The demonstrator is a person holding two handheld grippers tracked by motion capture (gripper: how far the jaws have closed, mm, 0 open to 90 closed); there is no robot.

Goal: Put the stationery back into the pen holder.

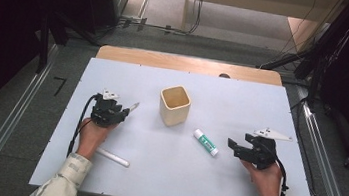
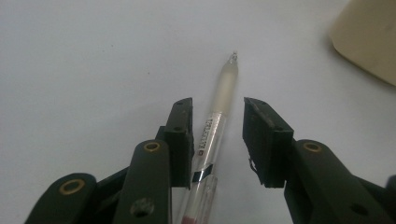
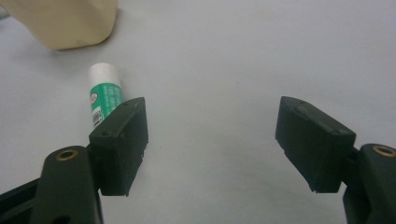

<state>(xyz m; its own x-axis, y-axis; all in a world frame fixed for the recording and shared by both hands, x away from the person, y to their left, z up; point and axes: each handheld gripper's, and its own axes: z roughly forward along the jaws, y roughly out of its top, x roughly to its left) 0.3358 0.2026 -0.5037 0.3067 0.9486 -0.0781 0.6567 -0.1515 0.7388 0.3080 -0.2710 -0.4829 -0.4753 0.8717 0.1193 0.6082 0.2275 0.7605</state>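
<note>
A pale grey-white rectangular worktop (image 1: pixel 262 189) lies over a light wooden board (image 1: pixel 187 63) showing along its far edge. Grey carpeted floor (image 1: pixel 15 103) surrounds it, with metal rails (image 1: pixel 5 130) on both sides. Black cables (image 1: pixel 161 27) trail beyond, and dark curtains (image 1: pixel 6 17) flank the dim room.

My left gripper (image 1: pixel 119 112) and right gripper (image 1: pixel 235 147) are black, each topped by a grey three-cornered plate, each trailing a black cable past my wrist. Brass-ringed holes mark the linkages behind the blocky pads (image 3: pixel 122 140). My sleeves (image 1: pixel 68 175) are pale and patterned.
</note>
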